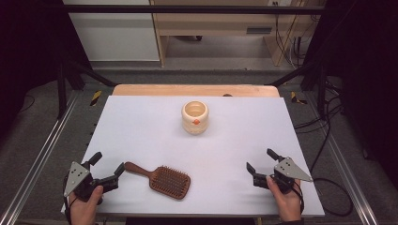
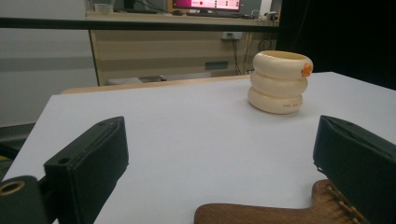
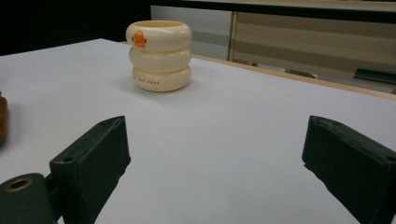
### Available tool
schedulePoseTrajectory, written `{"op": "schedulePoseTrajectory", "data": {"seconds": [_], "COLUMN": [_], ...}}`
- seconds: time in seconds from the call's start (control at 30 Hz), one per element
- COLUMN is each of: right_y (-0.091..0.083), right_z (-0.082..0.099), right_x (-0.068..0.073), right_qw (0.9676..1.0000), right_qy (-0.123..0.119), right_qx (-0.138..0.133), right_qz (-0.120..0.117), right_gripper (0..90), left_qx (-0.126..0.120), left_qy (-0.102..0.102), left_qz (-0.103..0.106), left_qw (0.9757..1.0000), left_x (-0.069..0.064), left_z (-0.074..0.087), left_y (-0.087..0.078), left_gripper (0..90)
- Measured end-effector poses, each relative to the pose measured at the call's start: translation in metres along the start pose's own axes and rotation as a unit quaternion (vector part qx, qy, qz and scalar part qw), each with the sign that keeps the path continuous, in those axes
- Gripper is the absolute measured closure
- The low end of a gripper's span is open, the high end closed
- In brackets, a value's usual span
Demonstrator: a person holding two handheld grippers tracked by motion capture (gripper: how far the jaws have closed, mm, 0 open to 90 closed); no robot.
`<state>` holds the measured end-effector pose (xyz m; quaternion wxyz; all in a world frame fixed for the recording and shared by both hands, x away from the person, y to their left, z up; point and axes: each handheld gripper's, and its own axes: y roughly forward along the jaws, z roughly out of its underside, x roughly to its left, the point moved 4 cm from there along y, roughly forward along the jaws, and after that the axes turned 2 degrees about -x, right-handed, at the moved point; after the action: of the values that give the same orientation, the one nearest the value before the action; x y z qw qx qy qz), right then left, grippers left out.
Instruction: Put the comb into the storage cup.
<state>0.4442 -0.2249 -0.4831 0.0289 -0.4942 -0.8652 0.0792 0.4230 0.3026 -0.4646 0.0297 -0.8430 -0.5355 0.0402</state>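
Observation:
A brown wooden paddle hairbrush [image 1: 162, 179] lies bristles up near the front of the white table, its handle pointing left; its handle end [image 2: 261, 214] lies low between my left jaws. A cream ribbed cup [image 1: 195, 117] with an orange mark stands upright at the table's middle back, also seen as the cup [image 2: 279, 81] and the cup [image 3: 160, 55]. My left gripper [image 1: 108, 165] rests at the front left, open, its right jaw close to the brush handle tip. My right gripper [image 1: 261, 160] rests at the front right, open, with bare table between its jaws.
The white table top [image 1: 141, 126] sits on a wooden board whose far edge [image 1: 195, 90] shows behind it. Metal frame rails [image 1: 47, 145] run along both sides, cables [image 1: 328, 140] trail on the floor at right, and cabinets [image 1: 216, 23] stand beyond.

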Motion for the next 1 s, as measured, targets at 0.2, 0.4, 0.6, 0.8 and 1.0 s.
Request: {"op": "schedulePoseTrajectory", "data": {"seconds": [0.2,0.4,0.6,0.8,1.0], "right_y": [0.0,0.0,-0.001,0.0,0.0], "right_z": [0.0,0.0,0.0,0.0,0.0], "right_x": [0.0,-0.001,-0.001,-0.001,-0.001], "right_qw": [1.0,1.0,1.0,1.0,1.0], "right_qy": [0.0,0.002,0.001,0.002,0.002], "right_qx": [0.0,0.0,0.001,0.002,0.003], "right_qz": [0.001,0.002,0.003,0.004,0.004], "right_gripper": [7.6,7.3,7.3,7.3,7.3], "left_qx": [0.003,0.007,0.019,0.033,0.042], "left_qy": [-0.002,-0.008,-0.001,0.001,0.01], "left_qz": [-0.001,0.004,0.018,0.046,0.06], "left_qw": [1.0,0.9999,0.9997,0.9984,0.9972], "left_x": [-0.003,-0.009,-0.026,-0.042,-0.052], "left_z": [-0.001,-0.003,-0.004,-0.003,-0.001], "left_y": [-0.003,-0.004,-0.004,-0.002,0.0], "left_gripper": [3.9,5.1,7.8,15.2,21.6]}}
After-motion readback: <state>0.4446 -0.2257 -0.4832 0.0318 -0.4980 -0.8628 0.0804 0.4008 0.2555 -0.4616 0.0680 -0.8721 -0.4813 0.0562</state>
